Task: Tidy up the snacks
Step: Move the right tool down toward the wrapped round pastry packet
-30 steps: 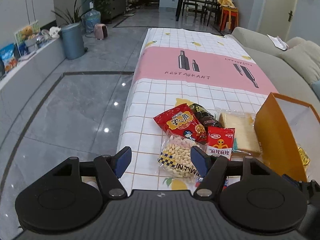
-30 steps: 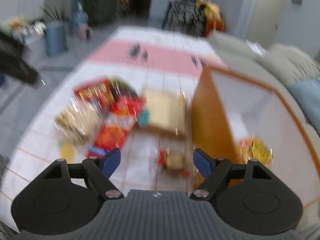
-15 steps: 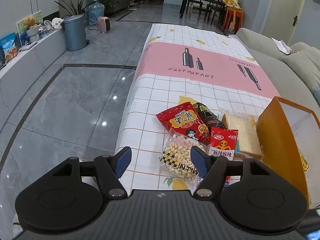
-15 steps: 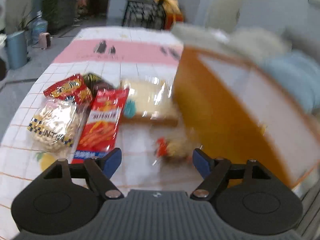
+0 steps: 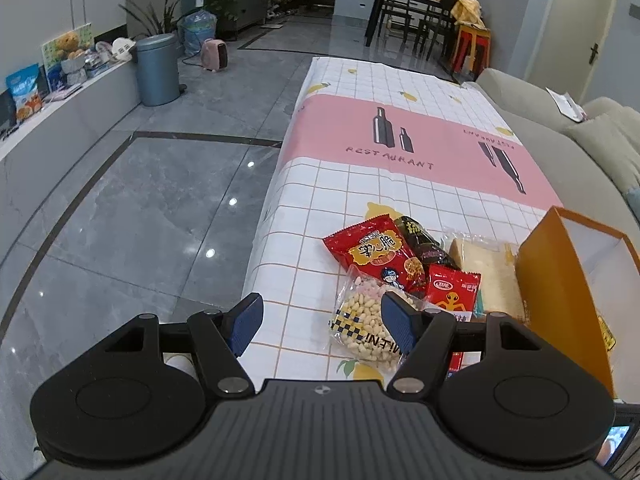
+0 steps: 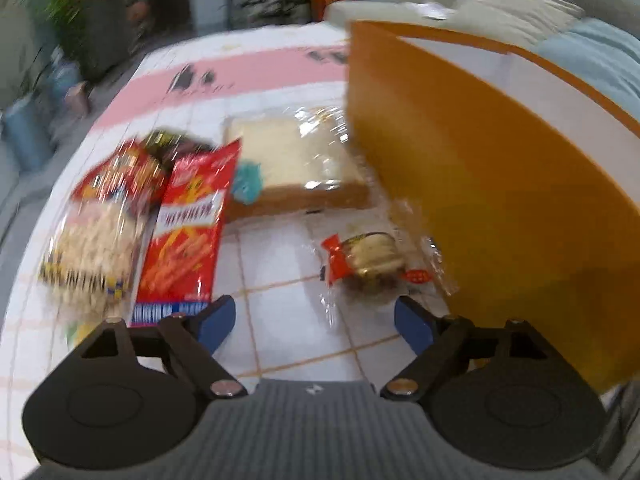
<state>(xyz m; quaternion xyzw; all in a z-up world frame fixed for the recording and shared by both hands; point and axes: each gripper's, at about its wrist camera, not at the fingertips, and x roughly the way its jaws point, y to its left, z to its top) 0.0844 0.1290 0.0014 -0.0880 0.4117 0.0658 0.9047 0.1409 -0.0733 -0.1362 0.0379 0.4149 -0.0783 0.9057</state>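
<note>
Snacks lie in a bunch on your table (image 5: 320,216): a peanut bag (image 5: 362,326), red packs, wrapped bread (image 6: 296,156). One small wrapped cake (image 6: 370,258) sits alone, just beside the orange box (image 6: 480,184). Your right gripper (image 6: 314,320) hangs above that cake, and its jaws have just been opening wide, with nothing pinched. Your left gripper (image 5: 320,322) is spread too, holding nothing, near the table's edge.

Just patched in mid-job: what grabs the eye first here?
The tall orange box at the table's right edge dominates. Left of it lies a huddle of snacks: red packets, a peanut bag and wrapped bread. The right gripper, jaws just opened wider and empty, hangs over a small wrapped cake beside the box.
</note>
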